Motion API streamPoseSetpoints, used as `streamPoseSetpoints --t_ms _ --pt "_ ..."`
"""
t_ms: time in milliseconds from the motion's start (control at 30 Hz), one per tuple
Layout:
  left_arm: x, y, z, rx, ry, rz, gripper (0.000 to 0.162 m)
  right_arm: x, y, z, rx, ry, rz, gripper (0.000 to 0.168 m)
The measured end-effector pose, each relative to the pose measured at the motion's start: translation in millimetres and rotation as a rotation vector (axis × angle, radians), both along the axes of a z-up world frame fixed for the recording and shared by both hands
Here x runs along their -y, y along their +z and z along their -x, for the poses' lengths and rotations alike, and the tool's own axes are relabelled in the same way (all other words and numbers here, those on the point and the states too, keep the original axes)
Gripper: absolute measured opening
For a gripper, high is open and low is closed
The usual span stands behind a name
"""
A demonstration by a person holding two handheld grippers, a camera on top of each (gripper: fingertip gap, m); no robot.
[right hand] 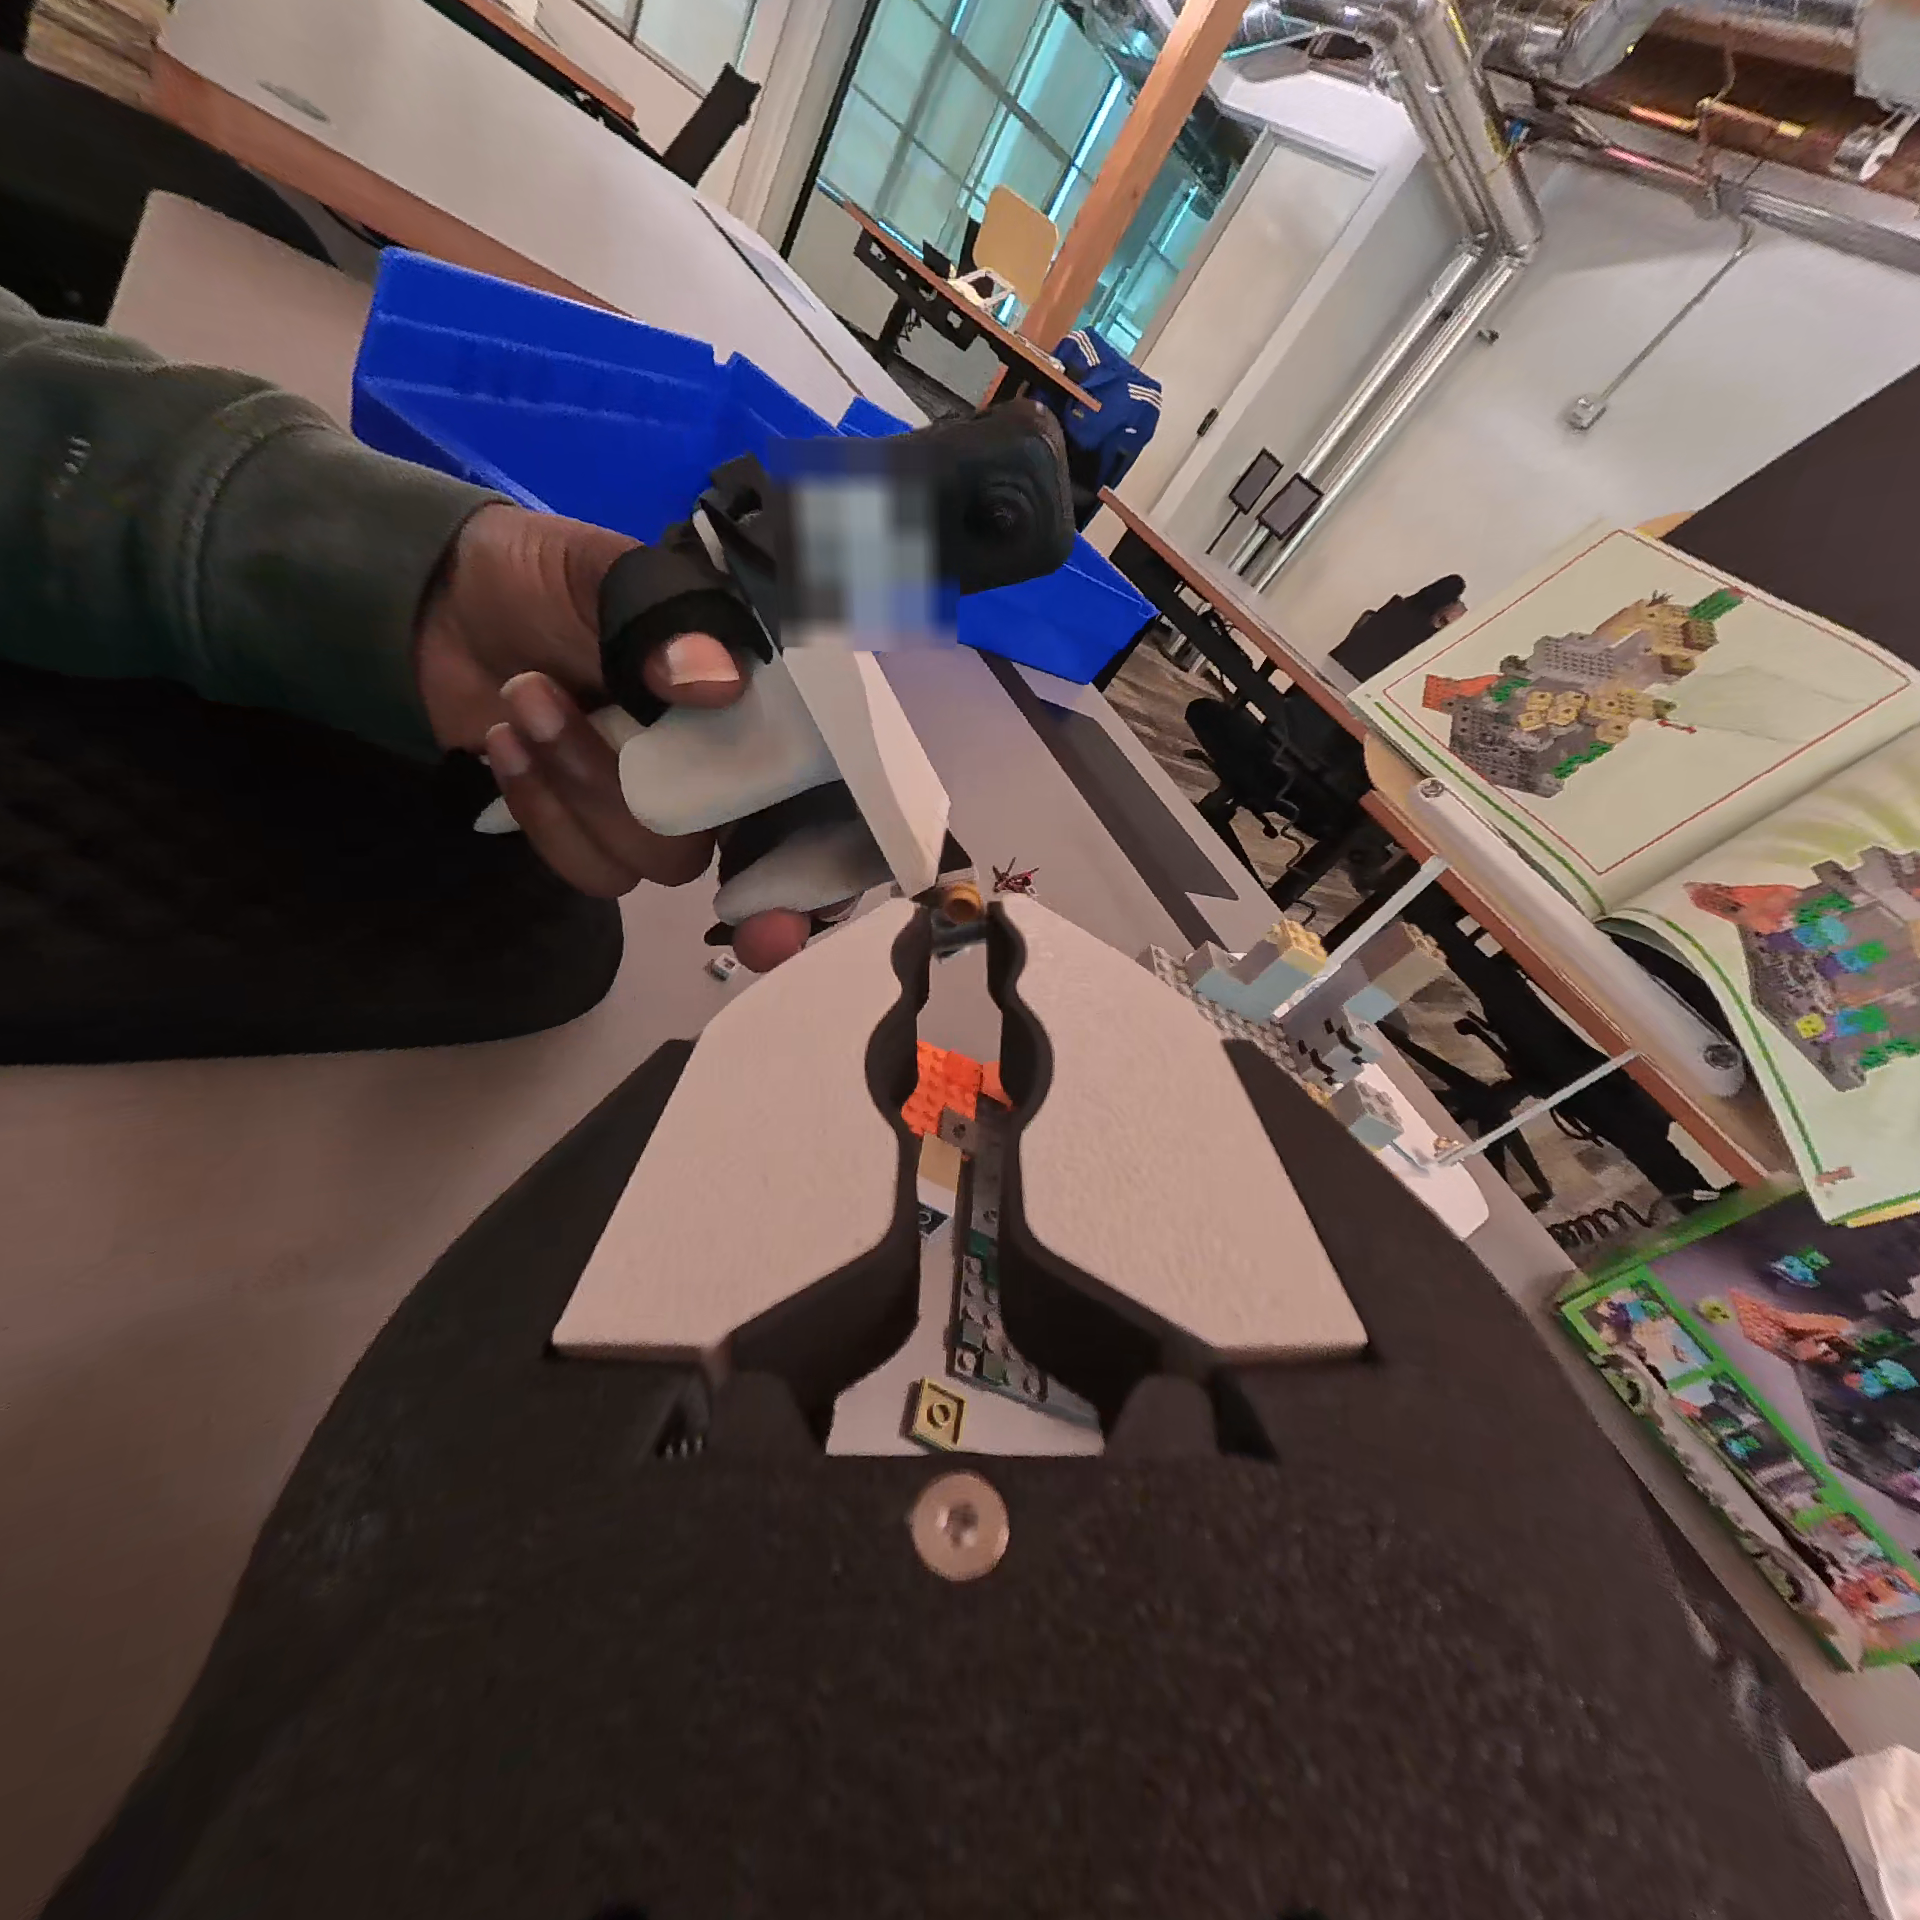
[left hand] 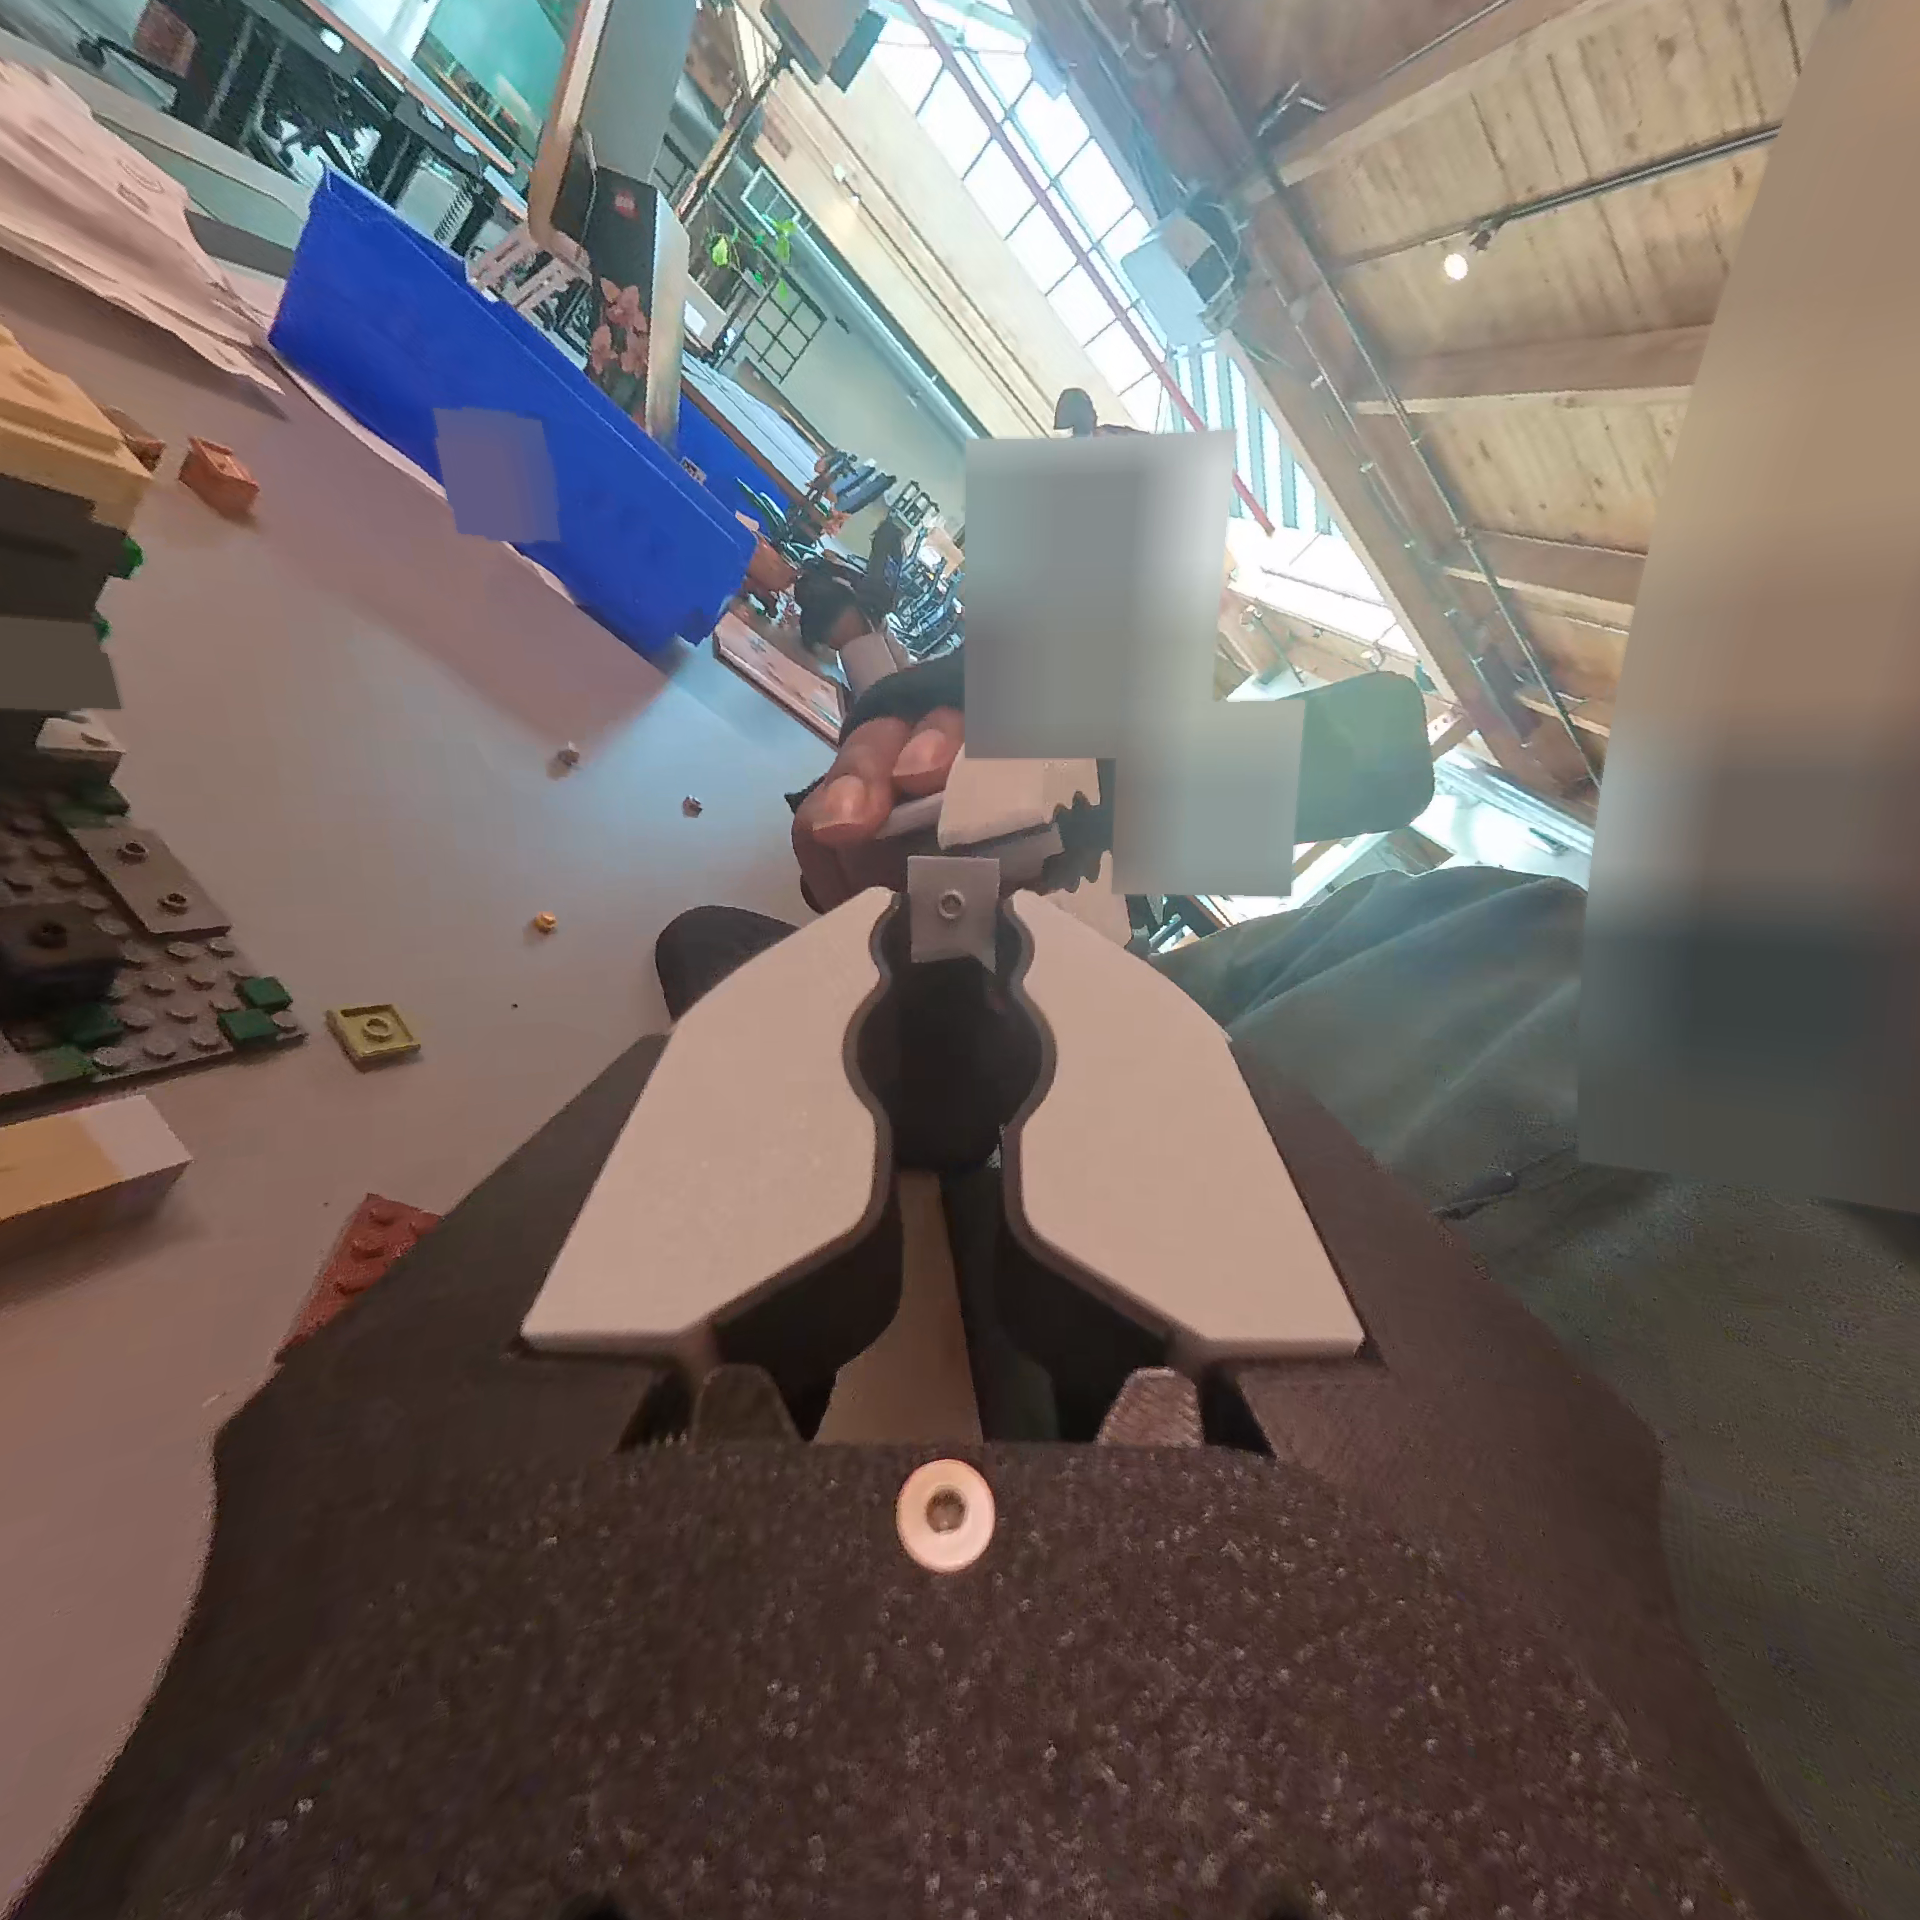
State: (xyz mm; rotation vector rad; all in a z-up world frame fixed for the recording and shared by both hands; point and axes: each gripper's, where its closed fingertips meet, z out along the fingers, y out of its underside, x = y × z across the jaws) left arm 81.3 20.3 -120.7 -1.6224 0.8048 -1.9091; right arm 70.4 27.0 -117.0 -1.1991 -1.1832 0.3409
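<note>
The left gripper pinches a small grey plate with one centre stud between its fingertips, held up in the air above the table. The right gripper has its tips nearly together on a small dark grey piece with a tan round stud. The two grippers meet tip to tip, the left one's white fingers touching or just beside that stud; I cannot tell which.

Printing shows on the open instruction booklet at the right and on the green-edged set box near the table's right edge. A blue bin lies near the table's far edge, carrying a blurred patch.

Below the grippers sit a grey studded baseplate with green tiles, an olive square tile just beside it, and small loose studs on otherwise bare tabletop between plate and bin.
</note>
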Motion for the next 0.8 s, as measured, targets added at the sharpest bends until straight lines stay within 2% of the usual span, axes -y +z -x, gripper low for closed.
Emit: streamPoseSetpoints --t_ms 267,500,633,700,800 --pt "7.0 -12.5 -1.0 -0.106 -0.048 0.029 0.015 6.6 -11.1 -0.5 0.106 0.023 -0.077 0.008" --pt "7.6 -23.4 -3.5 -0.243 -0.025 0.003 0.015 7.5 -19.7 -7.3 0.224 -0.033 -0.180 0.005" --pt "5.7 -22.6 -4.0 -0.298 0.012 -0.075 0.015 10.1 -17.5 -11.7 0.104 0.033 -0.012 0.004" --pt "-15.5 -31.3 6.4 -0.392 0.137 -0.169 0.015 18.7 -3.9 -14.8 -0.035 0.120 0.094 0.000" --pt "-5.1 -23.4 12.5 -0.379 0.120 -0.237 0.015 6.8 -5.7 -24.4 -0.063 0.075 0.121 0.000"
